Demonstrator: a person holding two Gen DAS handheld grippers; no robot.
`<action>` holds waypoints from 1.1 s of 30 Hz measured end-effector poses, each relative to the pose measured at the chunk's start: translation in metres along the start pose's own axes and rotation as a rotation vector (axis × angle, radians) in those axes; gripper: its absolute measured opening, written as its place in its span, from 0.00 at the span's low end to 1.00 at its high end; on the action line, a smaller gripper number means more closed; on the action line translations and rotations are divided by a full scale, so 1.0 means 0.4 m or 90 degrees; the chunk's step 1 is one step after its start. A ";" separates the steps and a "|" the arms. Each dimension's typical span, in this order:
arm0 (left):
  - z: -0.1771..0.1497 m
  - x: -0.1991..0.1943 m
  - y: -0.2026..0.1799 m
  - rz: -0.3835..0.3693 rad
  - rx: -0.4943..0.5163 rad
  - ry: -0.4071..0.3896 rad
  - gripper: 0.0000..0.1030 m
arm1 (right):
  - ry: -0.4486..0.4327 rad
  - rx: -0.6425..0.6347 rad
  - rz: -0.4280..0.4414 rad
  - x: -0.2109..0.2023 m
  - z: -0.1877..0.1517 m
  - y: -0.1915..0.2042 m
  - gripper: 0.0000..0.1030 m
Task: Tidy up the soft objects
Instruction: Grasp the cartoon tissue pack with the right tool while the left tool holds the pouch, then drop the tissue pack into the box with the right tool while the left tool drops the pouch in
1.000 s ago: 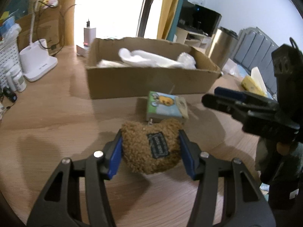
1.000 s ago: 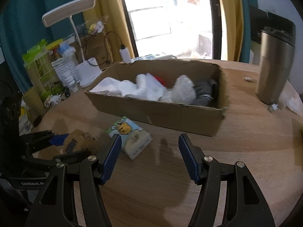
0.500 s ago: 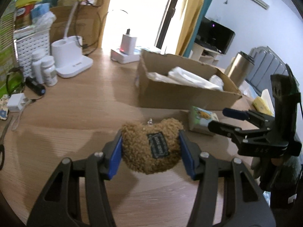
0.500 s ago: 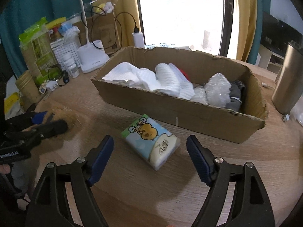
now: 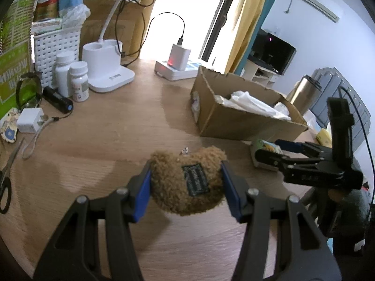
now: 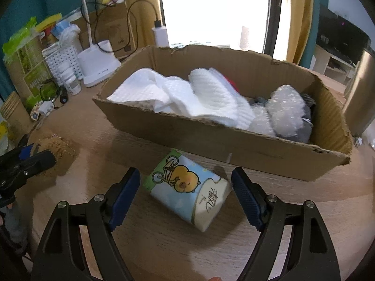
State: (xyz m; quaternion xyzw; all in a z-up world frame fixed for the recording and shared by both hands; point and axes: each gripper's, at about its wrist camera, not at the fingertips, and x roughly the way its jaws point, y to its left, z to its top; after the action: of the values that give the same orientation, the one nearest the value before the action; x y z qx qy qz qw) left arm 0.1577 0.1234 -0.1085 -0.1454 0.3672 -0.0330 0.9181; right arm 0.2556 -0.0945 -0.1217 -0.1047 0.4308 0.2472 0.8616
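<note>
Brown plush toy [image 5: 187, 182] is clamped between the blue pads of the left gripper [image 5: 186, 188], squeezed on both sides with its dark sewn label facing up; it's held just above the wooden table [image 5: 112, 135], and a small metal chain is seen at its far edge. Over in the right wrist view the same toy [image 6: 56, 147] is spotted at the far left, pinched in the black fingers there.

Right gripper [image 6: 186, 193] is seen with its jaws well apart, and they've just been opening wider; the tissue pack [image 6: 189, 192], the one printed with a yellow cartoon and a bicycle, lies flat on the table between the two pads, but neither pad is pressed on it, so nothing is gripped yet. From the left wrist view that gripper [image 5: 271, 151] is seen on the right, with the pack [image 5: 264, 151] right at its fingertips.

Cardboard box [image 6: 234, 142] is sat just beyond the pack, its near wall almost touching it; it's already stuffed with white cloth [image 6: 187, 93], a wad of bubble wrap [image 6: 281, 107] and something grey at the right end.

Lamp base [image 5: 105, 70], two white pill bottles [image 5: 70, 77] and a charger are parked at the far left, well apart from the box; a steel tumbler [image 5: 304, 93] is stood beyond the box's right end.
</note>
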 end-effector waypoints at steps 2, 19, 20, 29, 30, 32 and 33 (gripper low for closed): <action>-0.001 0.002 0.001 -0.004 -0.002 0.001 0.55 | 0.006 -0.009 -0.001 0.008 0.000 0.010 0.81; 0.008 -0.012 -0.034 -0.012 0.018 -0.008 0.55 | -0.017 -0.034 0.016 -0.044 -0.024 0.001 0.79; 0.011 -0.014 -0.042 -0.012 0.022 -0.009 0.55 | -0.021 -0.032 0.018 -0.050 -0.025 -0.002 0.79; 0.049 -0.023 -0.123 -0.015 0.054 -0.026 0.55 | -0.073 -0.018 0.025 -0.139 -0.026 -0.062 0.79; 0.053 -0.022 -0.132 -0.016 0.055 -0.028 0.55 | -0.081 -0.017 0.023 -0.150 -0.025 -0.072 0.79; 0.063 -0.021 -0.154 -0.018 0.061 -0.031 0.55 | -0.095 -0.017 0.021 -0.167 -0.022 -0.086 0.79; 0.067 -0.019 -0.164 -0.020 0.064 -0.032 0.55 | -0.104 -0.019 0.019 -0.179 -0.019 -0.094 0.79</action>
State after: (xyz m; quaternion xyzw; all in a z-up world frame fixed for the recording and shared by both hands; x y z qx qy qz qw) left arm 0.1735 0.0685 -0.0657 -0.1057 0.3395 -0.0619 0.9326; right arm 0.2335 -0.1539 -0.0706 -0.0911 0.3570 0.2739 0.8884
